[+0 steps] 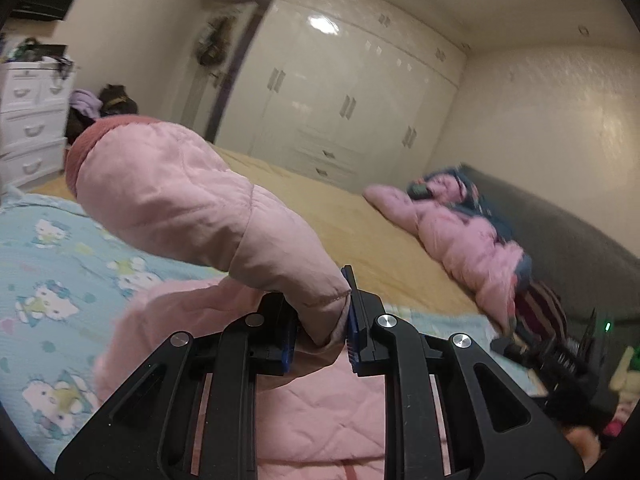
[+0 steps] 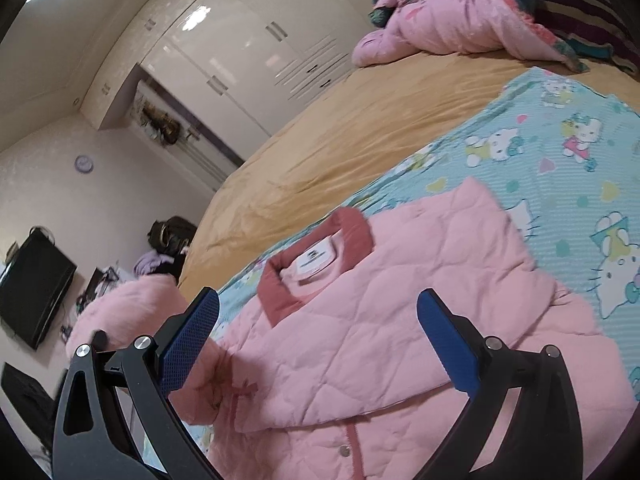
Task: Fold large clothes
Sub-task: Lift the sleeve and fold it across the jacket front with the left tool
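A pink quilted jacket with a dark pink collar lies face up on a blue cartoon-print sheet on the bed. My left gripper is shut on the jacket's sleeve and holds it lifted above the jacket body; the dark pink cuff points up and left. The lifted sleeve also shows in the right wrist view. My right gripper is open and empty, hovering just above the jacket's chest below the collar.
A yellow bedsheet covers the far bed. A heap of pink and blue clothes lies by the dark headboard. A white dresser stands left, white wardrobes behind. A wall TV shows in the right view.
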The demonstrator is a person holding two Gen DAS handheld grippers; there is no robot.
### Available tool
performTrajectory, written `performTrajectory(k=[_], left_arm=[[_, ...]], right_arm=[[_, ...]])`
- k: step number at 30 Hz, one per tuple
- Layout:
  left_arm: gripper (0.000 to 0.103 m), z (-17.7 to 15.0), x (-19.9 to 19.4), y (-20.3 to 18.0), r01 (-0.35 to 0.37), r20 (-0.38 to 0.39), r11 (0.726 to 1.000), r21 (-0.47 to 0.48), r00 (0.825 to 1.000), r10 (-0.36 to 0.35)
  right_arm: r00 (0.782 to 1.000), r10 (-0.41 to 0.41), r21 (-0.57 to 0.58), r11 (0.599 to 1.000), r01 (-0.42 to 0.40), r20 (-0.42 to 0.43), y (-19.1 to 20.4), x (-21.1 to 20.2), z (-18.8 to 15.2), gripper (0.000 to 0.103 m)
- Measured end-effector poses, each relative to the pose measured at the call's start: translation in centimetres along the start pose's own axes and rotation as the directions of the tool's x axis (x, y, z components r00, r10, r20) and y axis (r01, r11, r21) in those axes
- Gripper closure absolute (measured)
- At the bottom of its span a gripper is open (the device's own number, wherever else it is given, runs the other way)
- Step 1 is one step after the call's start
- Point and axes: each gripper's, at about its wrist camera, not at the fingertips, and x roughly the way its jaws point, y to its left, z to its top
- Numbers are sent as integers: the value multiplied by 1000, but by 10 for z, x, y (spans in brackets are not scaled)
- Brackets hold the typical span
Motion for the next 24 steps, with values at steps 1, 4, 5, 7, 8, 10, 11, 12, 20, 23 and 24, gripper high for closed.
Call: performTrajectory(k=[1, 4, 5, 7, 8, 10, 11, 12, 20, 23, 24], left_arm=[[91, -4, 6, -3, 11, -17, 1000, 6, 1000, -11], [91, -19, 25, -9, 50, -83, 999, 18, 995, -49], [91, -26, 32, -11, 59, -109, 998, 24, 992, -56], [91, -37, 43, -15, 69, -144, 997, 34, 988, -63], [91, -41, 47, -16, 73, -160, 997, 37, 985, -66], [90, -48, 57, -20, 85, -198, 995, 54, 978, -73], [90, -52, 62, -23, 93, -220, 993, 70, 973, -76], [90, -59, 69, -25, 98, -246, 991, 87, 966, -74], [89, -91, 90, -48, 96, -343, 969, 228, 939, -12], [88, -99, 92, -60, 93, -347, 940, 329, 937, 29], [86, -101, 93, -63, 94, -353, 932, 349, 935, 37]], right_arm=[[1000, -6, 15, 1000, 6, 6, -5, -2, 2, 4], [999, -25, 41, 999, 24, 22, -15, -5, 5, 4], [999, -32, 50, 998, 31, 26, -18, -6, 6, 4], [999, -33, 62, 998, 31, 30, -23, -8, 6, 4], [999, -36, 69, 997, 34, 34, -25, -9, 7, 4], [998, -43, 80, 996, 40, 39, -29, -10, 8, 4], [998, -43, 88, 995, 39, 41, -31, -11, 9, 4], [998, -42, 93, 995, 38, 42, -33, -12, 9, 4], [998, -57, 126, 991, 53, 30, -46, -9, 10, 4], [998, -53, 137, 989, 49, 23, -50, -8, 9, 4], [998, -52, 142, 989, 48, 22, -51, -8, 10, 4]])
